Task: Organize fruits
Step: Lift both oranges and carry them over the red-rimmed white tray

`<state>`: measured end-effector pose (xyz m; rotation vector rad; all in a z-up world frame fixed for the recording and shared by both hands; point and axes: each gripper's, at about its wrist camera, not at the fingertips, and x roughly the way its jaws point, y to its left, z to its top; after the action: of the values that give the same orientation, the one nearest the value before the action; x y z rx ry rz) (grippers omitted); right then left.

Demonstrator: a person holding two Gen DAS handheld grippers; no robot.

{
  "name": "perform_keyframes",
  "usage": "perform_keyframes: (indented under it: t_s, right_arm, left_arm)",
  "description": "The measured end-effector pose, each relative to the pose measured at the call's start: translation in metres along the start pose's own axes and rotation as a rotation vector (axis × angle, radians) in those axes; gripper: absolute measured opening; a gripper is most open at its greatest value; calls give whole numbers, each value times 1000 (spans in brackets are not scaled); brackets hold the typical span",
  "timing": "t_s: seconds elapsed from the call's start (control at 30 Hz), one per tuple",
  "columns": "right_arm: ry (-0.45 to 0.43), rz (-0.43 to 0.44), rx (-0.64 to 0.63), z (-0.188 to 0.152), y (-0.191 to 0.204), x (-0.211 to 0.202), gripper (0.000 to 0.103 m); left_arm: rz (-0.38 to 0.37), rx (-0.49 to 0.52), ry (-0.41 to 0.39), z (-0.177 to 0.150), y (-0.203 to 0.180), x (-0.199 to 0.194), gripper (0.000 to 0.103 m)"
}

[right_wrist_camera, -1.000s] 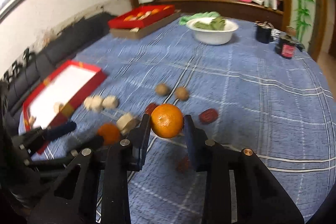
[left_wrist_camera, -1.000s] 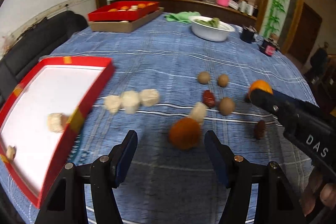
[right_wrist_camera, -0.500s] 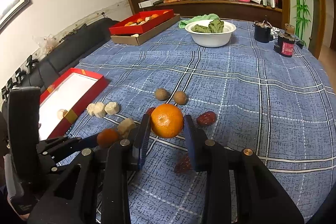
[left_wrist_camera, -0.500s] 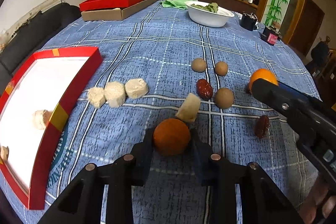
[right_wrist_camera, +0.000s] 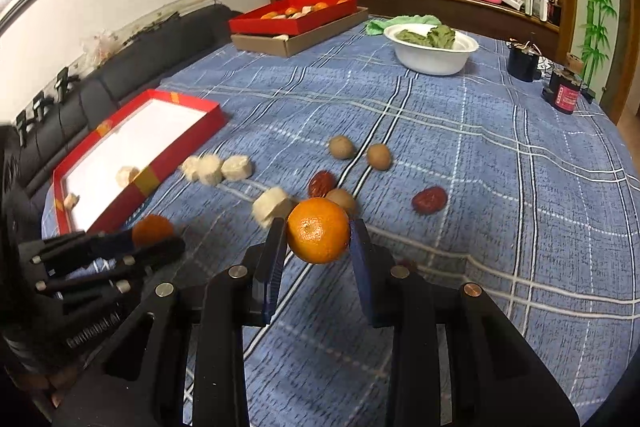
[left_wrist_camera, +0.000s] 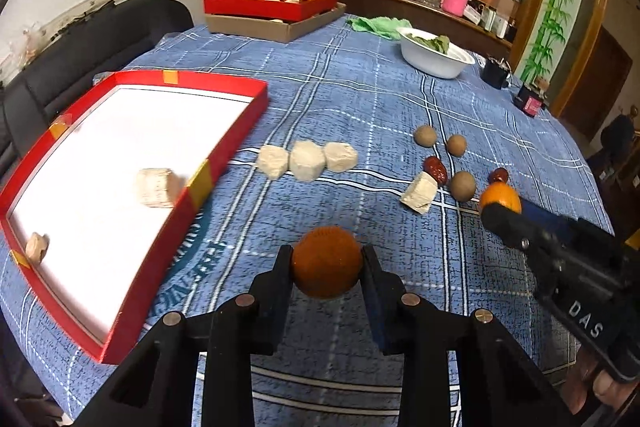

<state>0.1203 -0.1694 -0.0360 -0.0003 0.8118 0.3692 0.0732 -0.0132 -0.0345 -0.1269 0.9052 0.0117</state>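
My left gripper (left_wrist_camera: pixel 326 265) is shut on a dull orange fruit (left_wrist_camera: pixel 326 262), held above the blue checked cloth just right of the red tray (left_wrist_camera: pixel 224 151). My right gripper (right_wrist_camera: pixel 318 231) is shut on a bright mandarin (right_wrist_camera: pixel 318 230) and shows in the left wrist view at the right (left_wrist_camera: pixel 500 201). The tray's white floor holds two pale chunks (left_wrist_camera: pixel 154 187). Loose on the cloth lie three pale chunks in a row (left_wrist_camera: pixel 306 159), one more chunk (left_wrist_camera: pixel 420 191), three brown round fruits (left_wrist_camera: pixel 463 185) and red dates (left_wrist_camera: pixel 436 169).
A second red box (left_wrist_camera: pixel 272 5) of fruit sits on a cardboard box at the far side. A white bowl (left_wrist_camera: pixel 434 57) of greens, a green cloth and dark jars (left_wrist_camera: pixel 530 101) stand at the back right. A dark sofa runs along the left.
My left gripper closed on the dull orange fruit, lifted it and moved it left toward the red tray. My right gripper kept its mandarin and shifted slightly.
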Motion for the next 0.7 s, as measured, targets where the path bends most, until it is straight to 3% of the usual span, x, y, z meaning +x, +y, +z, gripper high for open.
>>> perform_keyframes:
  t_s: [0.7]
  right_arm:
    - [5, 18, -35, -14, 19, -9, 31]
  left_arm:
    - [28, -7, -22, -4, 1, -10, 32]
